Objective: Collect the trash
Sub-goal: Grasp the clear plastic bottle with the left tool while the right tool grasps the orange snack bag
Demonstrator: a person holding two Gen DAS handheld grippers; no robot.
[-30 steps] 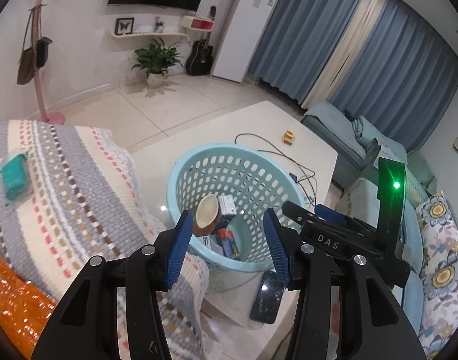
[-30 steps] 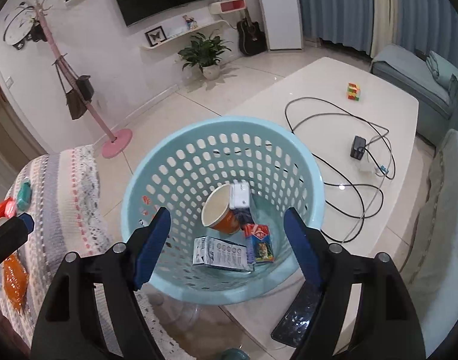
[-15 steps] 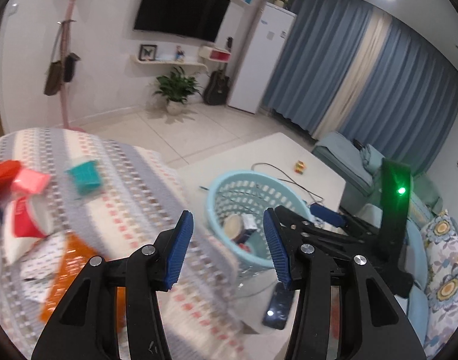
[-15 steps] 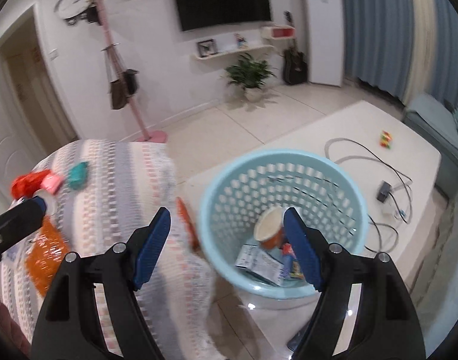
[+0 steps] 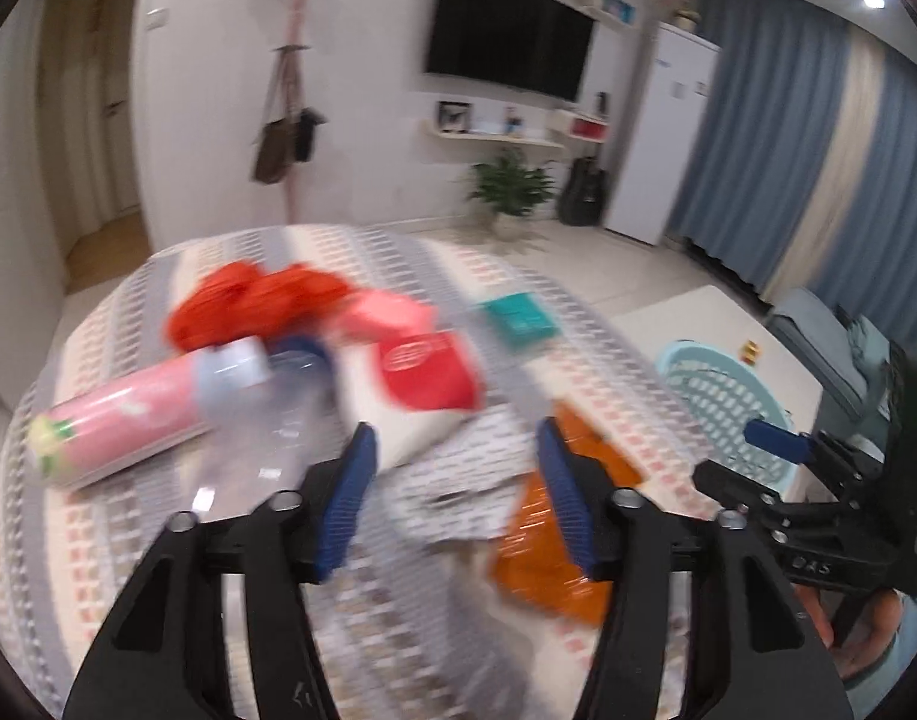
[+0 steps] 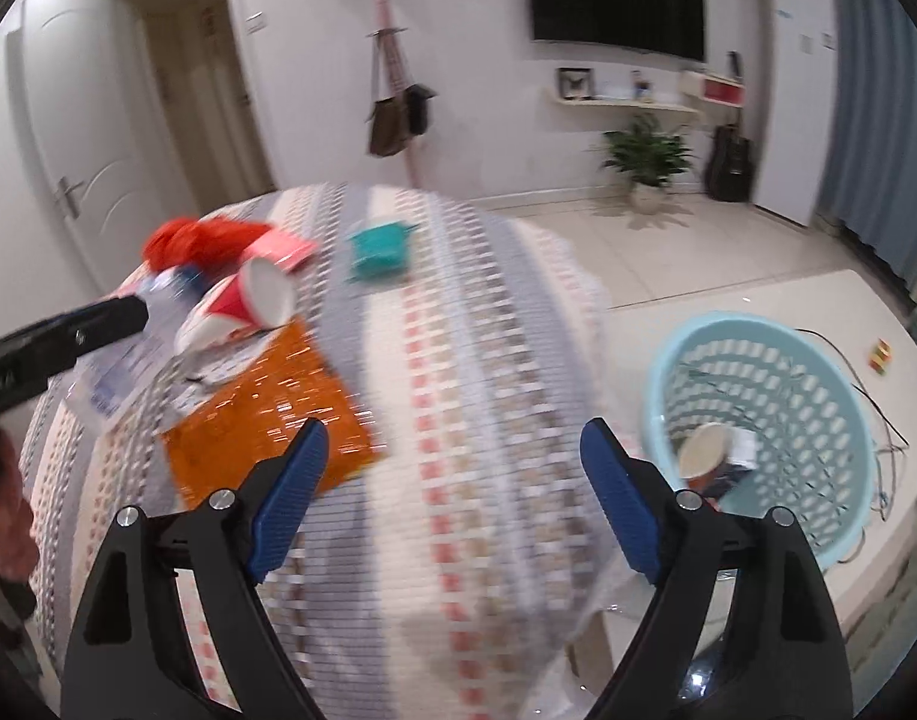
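With nothing between them, we let both the left gripper (image 5: 452, 492) and right gripper (image 6: 452, 498) spread their opening jaws over the trash (image 5: 422, 372) heaped on the table (image 6: 494, 360), the basket (image 6: 758, 348) waiting just beside it.

**Blur swallows the trash pile**

Motion smear all over the left wrist view: the pink can (image 5: 119, 414), clear bottle (image 5: 260, 414) and printed paper (image 5: 452, 480) are too soft to read. The basket (image 5: 722, 402) is half hidden behind the right tool (image 5: 776, 441). In the right wrist view, the basket's contents (image 6: 722, 462) blur together, and the left tool (image 6: 62, 342) is cut off at the frame's edge.
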